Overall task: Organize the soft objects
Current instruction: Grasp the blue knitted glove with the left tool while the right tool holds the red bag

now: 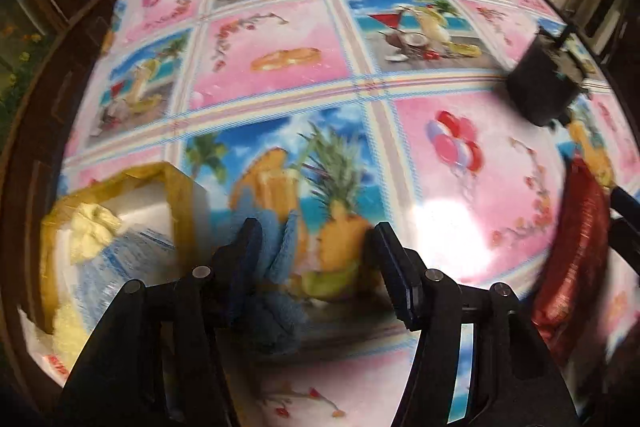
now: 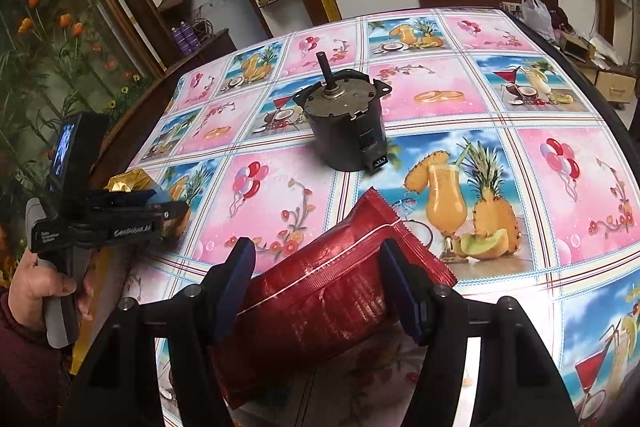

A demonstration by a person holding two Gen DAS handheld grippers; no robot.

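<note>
My left gripper [image 1: 318, 231] points steeply down at the table, jaws apart. A fluffy blue soft thing [image 1: 280, 259] hangs against its left finger [image 1: 244, 259]; the right finger stands clear of it. Just left of it is a white foam box [image 1: 182, 195] bound with yellow tape. A yellow soft lump [image 1: 94, 227] and a blue-printed plastic pack [image 1: 132, 259] lie inside. My right gripper [image 2: 316, 247] is shut on a red foil packet [image 2: 320, 299], both pads pressing its sides. The same red packet [image 1: 576, 247] shows at the right in the left wrist view.
A black cylindrical motor [image 2: 344, 123] with an upright shaft stands mid-table on the patterned tablecloth [image 2: 440, 99]. A hand [image 2: 36, 287] holds the left gripper [image 2: 172, 207] at the table's left edge, by the box [image 2: 132, 181]. Shelves and a flower mural lie beyond.
</note>
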